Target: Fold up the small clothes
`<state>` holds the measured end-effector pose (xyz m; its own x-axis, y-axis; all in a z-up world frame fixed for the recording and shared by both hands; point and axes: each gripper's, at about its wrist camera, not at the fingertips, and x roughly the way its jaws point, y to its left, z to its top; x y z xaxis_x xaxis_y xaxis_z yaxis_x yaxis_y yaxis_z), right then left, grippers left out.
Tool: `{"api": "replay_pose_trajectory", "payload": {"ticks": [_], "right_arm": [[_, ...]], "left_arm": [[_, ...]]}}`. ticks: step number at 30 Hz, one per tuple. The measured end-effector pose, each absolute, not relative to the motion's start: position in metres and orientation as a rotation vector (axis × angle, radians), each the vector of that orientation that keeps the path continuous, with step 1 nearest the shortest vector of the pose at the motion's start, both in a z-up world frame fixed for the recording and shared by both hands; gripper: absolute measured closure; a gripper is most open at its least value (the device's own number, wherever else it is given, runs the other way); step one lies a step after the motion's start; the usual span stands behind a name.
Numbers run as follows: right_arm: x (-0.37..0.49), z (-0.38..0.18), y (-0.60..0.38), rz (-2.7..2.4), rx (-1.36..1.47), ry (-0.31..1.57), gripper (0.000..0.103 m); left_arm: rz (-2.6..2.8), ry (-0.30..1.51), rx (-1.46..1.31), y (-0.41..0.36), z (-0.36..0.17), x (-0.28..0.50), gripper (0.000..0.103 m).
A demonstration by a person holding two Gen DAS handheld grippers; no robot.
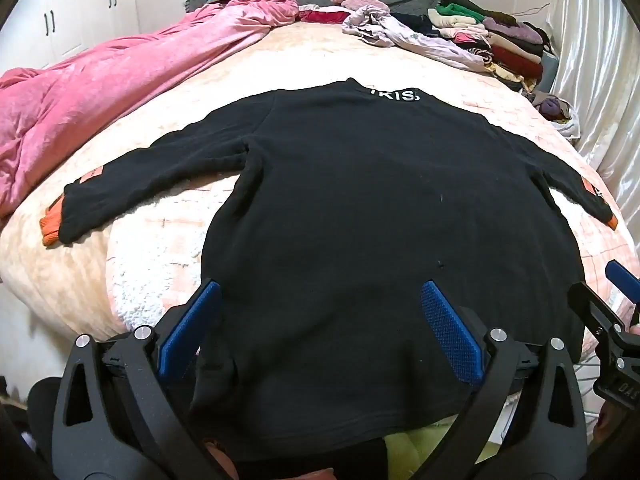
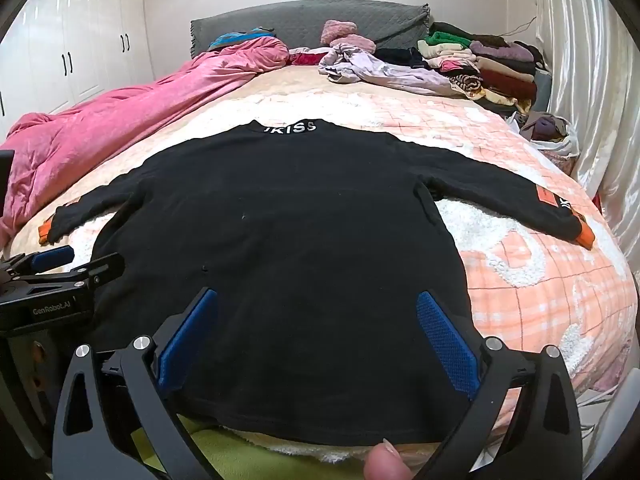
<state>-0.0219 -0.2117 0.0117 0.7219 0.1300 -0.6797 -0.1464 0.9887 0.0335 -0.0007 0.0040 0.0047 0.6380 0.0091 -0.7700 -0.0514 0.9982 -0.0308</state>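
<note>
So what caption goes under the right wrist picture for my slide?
Open right gripper hovering over a black long-sleeved sweater with orange cuffs spread flat on the peach checked bed.

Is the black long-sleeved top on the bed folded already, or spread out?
Spread out: the black long-sleeved top lies flat, both orange-cuffed sleeves stretched sideways.

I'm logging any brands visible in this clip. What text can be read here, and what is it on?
"KISS", white letters on the collar of the black sweater, perhaps with a clipped character before it.
"GenRobot.AI", on the body of the left hand-held gripper.
Print on the sweater's right sleeve: too small to read.
</note>
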Motion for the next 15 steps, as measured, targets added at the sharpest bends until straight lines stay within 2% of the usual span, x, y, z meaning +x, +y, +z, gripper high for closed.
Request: {"api": "replay_pose_trajectory", "payload": {"ticks": [15], "right_arm": [[-0.0222,0.0115,-0.2109,0.152,-0.025,0.750,0.004]], "left_arm": [[0.035,0.877,-0.051,0.0040,0.0050,-0.0011,0.009]]}}
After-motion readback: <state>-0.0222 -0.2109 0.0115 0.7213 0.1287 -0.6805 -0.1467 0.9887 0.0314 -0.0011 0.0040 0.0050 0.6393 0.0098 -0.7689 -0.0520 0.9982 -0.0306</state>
